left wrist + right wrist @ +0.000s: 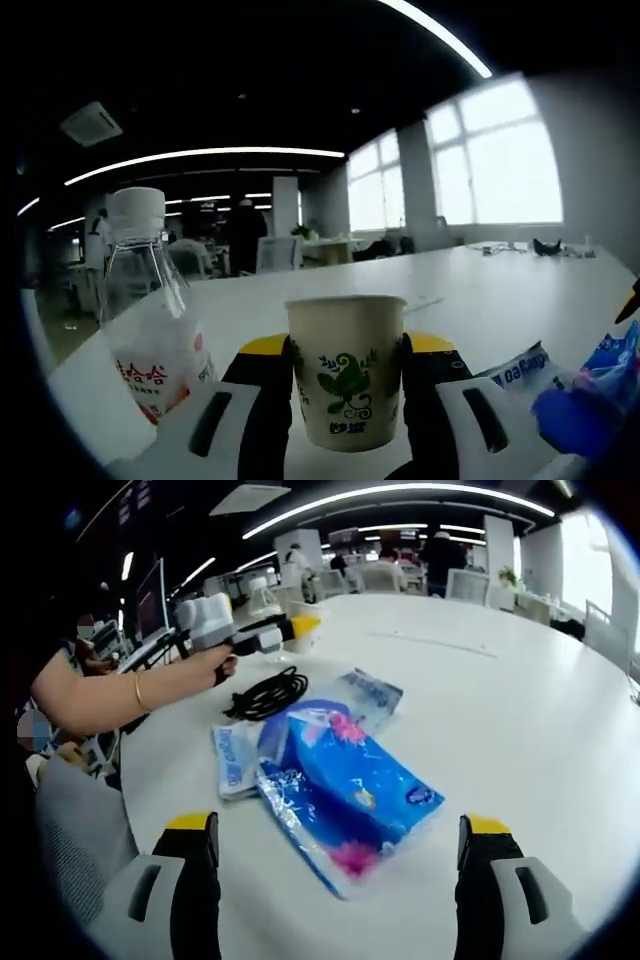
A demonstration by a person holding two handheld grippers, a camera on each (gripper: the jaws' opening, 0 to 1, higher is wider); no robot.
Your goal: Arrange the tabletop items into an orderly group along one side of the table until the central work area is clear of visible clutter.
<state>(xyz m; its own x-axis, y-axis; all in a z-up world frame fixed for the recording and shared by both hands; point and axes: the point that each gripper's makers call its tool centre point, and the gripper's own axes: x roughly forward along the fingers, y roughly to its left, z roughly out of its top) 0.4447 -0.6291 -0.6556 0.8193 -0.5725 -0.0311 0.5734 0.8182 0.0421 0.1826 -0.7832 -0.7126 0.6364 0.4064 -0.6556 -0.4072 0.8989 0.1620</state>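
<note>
Paper cup apparently touching both fingers of left gripper.

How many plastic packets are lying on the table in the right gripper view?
3: a big blue packet in the middle, a pale packet partly under its left edge, and a clear packet behind it. Others may be hidden underneath.

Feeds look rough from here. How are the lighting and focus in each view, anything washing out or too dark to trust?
Left gripper view: the windows are blown out white, the ceiling is near black, and the paper cup in the left gripper is soft. Right gripper view: evenly lit, with the blue packet and black cable clear; the table edge bends from fisheye.
</note>
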